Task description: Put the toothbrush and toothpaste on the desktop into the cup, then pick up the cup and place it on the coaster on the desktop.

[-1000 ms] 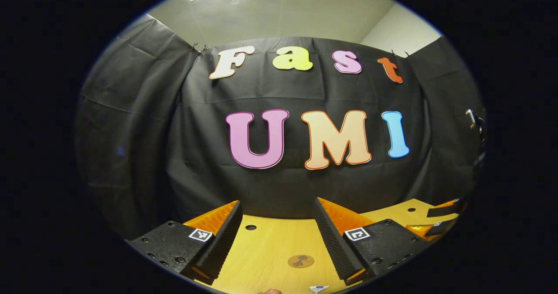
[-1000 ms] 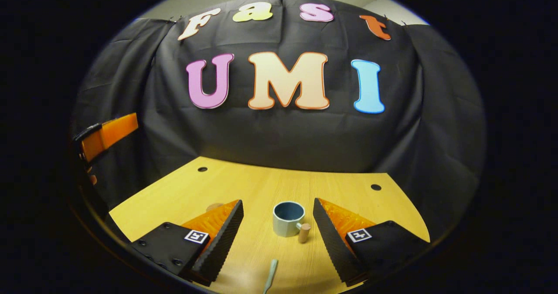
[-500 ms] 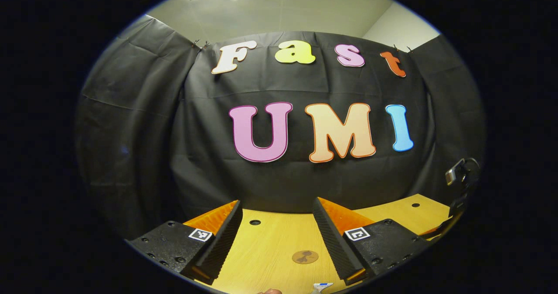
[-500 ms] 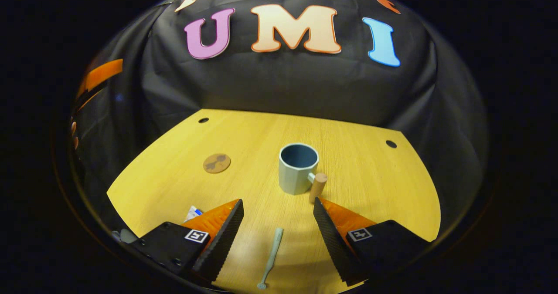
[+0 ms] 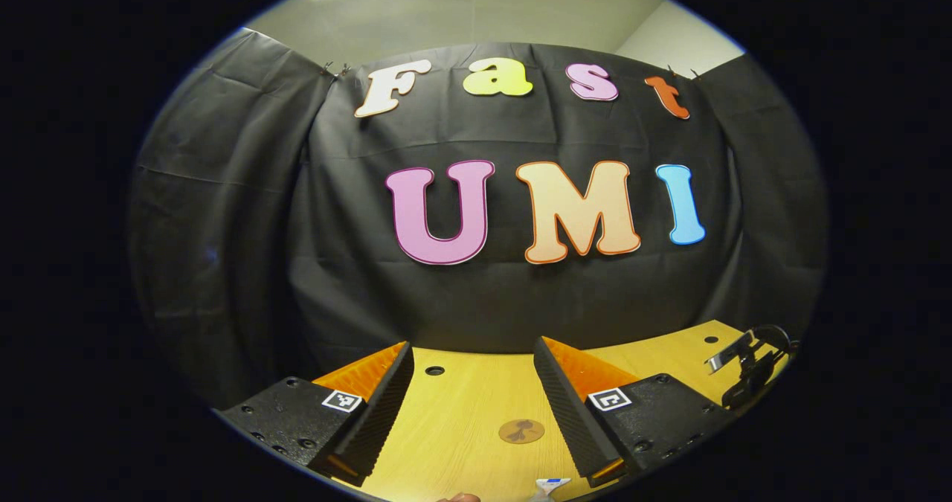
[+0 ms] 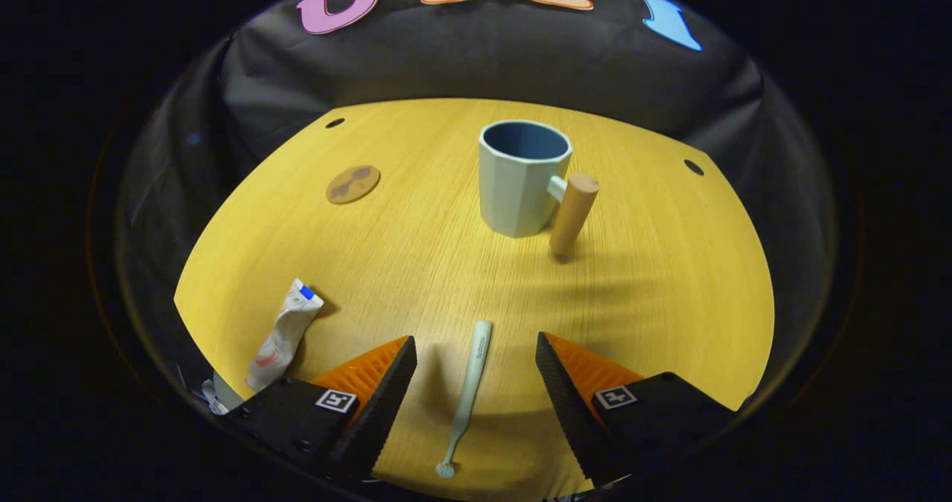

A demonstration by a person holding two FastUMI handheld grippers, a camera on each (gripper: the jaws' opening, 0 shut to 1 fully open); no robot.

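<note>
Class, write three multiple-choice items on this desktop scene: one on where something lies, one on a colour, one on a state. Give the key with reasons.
1. Where does the toothbrush lie?
A. between the right gripper's open fingers
B. inside the cup
C. on the coaster

2. What colour is the cup's handle?
A. blue
B. wood-brown
C. white

3. The cup is:
A. tipped over
B. upright and empty
C. holding the toothpaste

Key: 1 A, it lies flat on the desktop in that gap; 2 B, a tan peg; 3 B, its inside shows bare, and the toothpaste lies on the desktop.
</note>
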